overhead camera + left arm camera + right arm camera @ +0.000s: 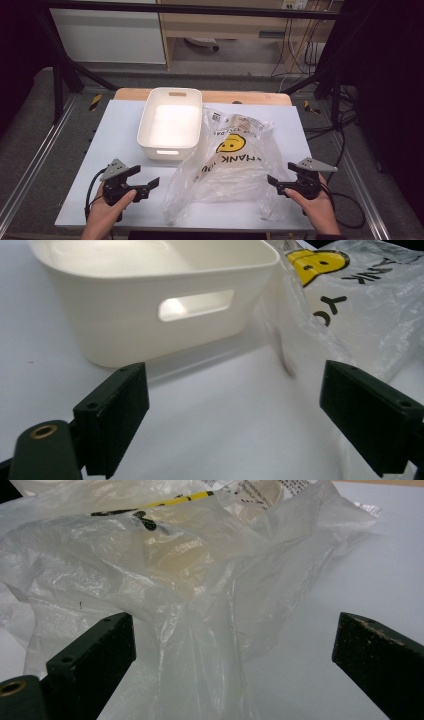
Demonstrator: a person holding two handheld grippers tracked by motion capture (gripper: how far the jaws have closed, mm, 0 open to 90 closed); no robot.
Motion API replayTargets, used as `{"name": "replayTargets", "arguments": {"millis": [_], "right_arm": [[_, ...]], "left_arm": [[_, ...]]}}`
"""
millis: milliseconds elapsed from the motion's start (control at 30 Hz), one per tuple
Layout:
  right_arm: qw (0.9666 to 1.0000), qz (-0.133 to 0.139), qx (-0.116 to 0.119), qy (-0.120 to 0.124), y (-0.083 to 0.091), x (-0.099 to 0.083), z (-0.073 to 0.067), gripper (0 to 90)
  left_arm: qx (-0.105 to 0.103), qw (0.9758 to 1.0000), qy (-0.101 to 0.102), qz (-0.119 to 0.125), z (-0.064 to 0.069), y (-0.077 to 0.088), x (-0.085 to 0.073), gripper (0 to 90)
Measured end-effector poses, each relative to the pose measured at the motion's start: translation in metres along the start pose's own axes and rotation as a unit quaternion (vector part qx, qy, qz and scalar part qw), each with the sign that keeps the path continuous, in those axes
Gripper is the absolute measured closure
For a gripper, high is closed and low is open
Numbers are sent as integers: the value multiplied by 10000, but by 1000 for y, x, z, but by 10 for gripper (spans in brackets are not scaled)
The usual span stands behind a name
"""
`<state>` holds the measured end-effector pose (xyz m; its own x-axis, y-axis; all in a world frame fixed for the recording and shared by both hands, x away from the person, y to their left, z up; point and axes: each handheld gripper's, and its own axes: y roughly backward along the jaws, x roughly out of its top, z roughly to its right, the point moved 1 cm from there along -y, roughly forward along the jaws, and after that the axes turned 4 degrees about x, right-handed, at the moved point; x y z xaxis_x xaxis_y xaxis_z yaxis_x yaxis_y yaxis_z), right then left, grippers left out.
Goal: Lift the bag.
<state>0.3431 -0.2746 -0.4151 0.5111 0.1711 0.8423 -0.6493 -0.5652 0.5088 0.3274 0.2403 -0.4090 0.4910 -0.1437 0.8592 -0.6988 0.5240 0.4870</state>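
Observation:
A clear plastic bag [235, 160] with a yellow smiley face and black lettering lies crumpled on the white table [115, 130]. Something pale and wrapped shows through it [175, 555]. Just left of the bag stands a white plastic bin [170, 145] with nothing in it. My left gripper [147, 176] is open near the front left, its jaws wide apart, facing the bin [150, 315] and the bag's edge [360, 305]. At the front right my right gripper [280, 172] is open too. A fold of the bag [200, 645] lies between its jaws, and the pads stand apart from it.
The table's wooden back edge [250, 97] runs behind the bin. Black frame posts [57, 75] stand at the back left and right, and cables [345, 130] trail over the floor at the right. Bare white tabletop lies left of the bin.

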Motion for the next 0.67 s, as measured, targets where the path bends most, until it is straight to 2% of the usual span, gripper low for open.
{"name": "replayTargets", "arguments": {"millis": [200, 333, 500, 667], "right_arm": [[9998, 192, 45, 25, 9, 3, -4, 47], [9994, 350, -58, 26, 17, 3, -6, 47], [9976, 600, -331, -70, 23, 3, 0, 43], [9965, 541, -622, -131, 12, 0, 11, 35]], "left_arm": [[247, 9995, 135, 171, -22, 14, -2, 114], [457, 9984, 202, 266, -37, 22, -2, 110], [690, 9964, 339, 354, -55, 27, -6, 110], [767, 9957, 421, 302, -64, 24, -9, 110]]}}
